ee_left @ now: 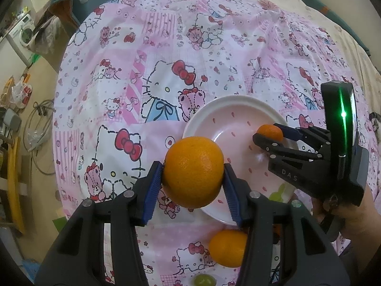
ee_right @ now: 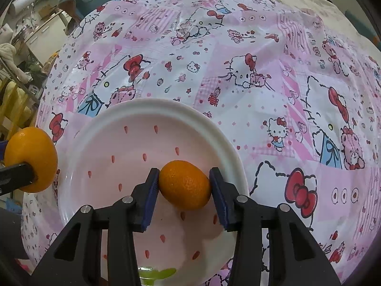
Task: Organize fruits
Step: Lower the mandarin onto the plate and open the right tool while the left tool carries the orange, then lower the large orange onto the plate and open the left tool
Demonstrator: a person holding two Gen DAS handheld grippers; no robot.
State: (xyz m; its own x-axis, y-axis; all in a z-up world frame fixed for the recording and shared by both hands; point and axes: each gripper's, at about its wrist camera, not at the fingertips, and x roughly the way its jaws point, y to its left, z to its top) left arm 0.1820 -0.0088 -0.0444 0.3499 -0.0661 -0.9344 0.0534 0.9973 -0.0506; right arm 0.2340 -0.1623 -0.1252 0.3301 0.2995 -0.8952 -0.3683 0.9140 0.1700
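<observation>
Clamped between the blue pads of the left gripper (ee_left: 193, 172), a large orange (ee_left: 193, 171) hangs over the near-left rim of the pink plate (ee_left: 240, 147). Behind the jaws a second orange (ee_left: 227, 247) lies on the cartoon-print tablecloth (ee_left: 142, 59). Farther right, the right gripper (ee_left: 268, 133) pinches a small tangerine (ee_left: 270, 132) above the plate.

From the right wrist, that gripper (ee_right: 184, 187) has its jaws closed on the tangerine (ee_right: 185, 184) over the plate (ee_right: 142, 119); the large orange (ee_right: 31, 159) shows at left.

The left claw (ee_left: 193, 186) has black plastic arms, round silver screws and ribbed blue pads (ee_left: 152, 190). The right claw (ee_right: 184, 190) matches it; its black body carries a glowing green strip, pale "DAS" lettering, and bare skin behind.
</observation>
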